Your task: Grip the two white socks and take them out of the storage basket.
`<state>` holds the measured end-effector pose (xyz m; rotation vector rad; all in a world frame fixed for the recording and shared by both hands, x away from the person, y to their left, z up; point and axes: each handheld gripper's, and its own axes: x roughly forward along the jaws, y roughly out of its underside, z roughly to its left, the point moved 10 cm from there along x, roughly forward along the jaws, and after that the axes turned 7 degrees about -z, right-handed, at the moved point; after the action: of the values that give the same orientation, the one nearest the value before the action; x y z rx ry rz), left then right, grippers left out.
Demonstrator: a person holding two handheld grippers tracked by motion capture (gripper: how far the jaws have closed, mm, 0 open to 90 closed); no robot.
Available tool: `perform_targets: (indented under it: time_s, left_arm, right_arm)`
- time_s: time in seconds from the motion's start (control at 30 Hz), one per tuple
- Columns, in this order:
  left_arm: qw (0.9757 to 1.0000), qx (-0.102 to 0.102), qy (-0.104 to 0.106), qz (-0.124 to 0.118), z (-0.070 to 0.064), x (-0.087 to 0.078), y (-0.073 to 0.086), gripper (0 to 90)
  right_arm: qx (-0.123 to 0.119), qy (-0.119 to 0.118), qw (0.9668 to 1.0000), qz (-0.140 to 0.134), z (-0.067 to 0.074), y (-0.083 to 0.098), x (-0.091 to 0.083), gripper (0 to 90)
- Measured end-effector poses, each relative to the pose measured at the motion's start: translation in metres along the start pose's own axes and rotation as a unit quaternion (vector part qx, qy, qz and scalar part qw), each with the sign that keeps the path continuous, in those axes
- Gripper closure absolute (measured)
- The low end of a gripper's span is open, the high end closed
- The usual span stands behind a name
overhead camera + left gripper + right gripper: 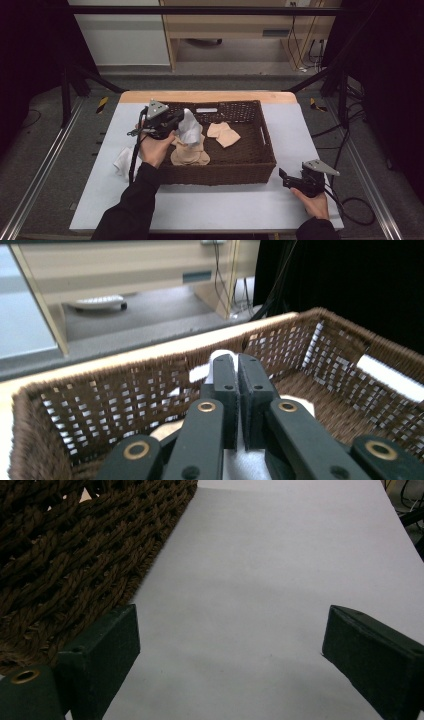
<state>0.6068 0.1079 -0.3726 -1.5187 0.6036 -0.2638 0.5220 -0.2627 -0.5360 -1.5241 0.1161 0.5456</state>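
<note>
Progress, judged from the high view: the left gripper point(176, 121) hangs above the left part of the rectangular dark-brown woven wicker basket point(267, 150), its jaws clamped on a white cloth point(189, 128) that hangs limp and crumpled below and just right of the jaws. Beneath the held cloth, flat beige cloths point(190, 155) lie on the basket floor, with another beige cloth point(224, 134) farther right of the jaws; a second white crumpled cloth point(122, 161) lies on the pale grey table point(230, 205) outside the basket wall, beside the person's left wrist. Loading therefore appears partly done, with release of the held cloth and pickup of the outside cloth remaining. The right gripper point(285, 178) rests on the table near the basket's front right corner. Left gripper view: the jaws stand pressed together with the white cloth point(218, 359) showing above and below them, the basket's far wall point(125, 390) beyond. Right gripper view: the jaws stand wide apart and hold nothing, bare table point(260, 580) between them, basket weave point(75, 555) left of them.
</note>
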Motion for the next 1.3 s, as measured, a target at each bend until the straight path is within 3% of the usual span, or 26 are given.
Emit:
perform_targets:
  time_s: [0.4,0.7,1.0,1.3]
  left_arm:
    - [0.9985,-0.003,0.017,-0.051,-0.006,-0.027,-0.040,86.8]
    - [0.9967,-0.006,0.025,-0.078,-0.005,-0.049,-0.059,86.8]
    - [0.9947,-0.006,0.018,-0.101,0.007,-0.076,-0.079,86.8]
    - [0.9926,-0.010,0.001,-0.121,0.029,-0.104,-0.093,86.8]
  right_arm:
    - [0.001,0.000,1.0000,0.001,0.000,0.000,0.000,8.6]
    - [0.001,-0.001,1.0000,0.000,0.000,0.000,0.000,8.6]
    - [0.000,0.001,1.0000,0.000,0.000,0.000,0.000,8.6]
    - [0.003,-0.001,1.0000,0.002,0.000,0.000,0.000,8.6]
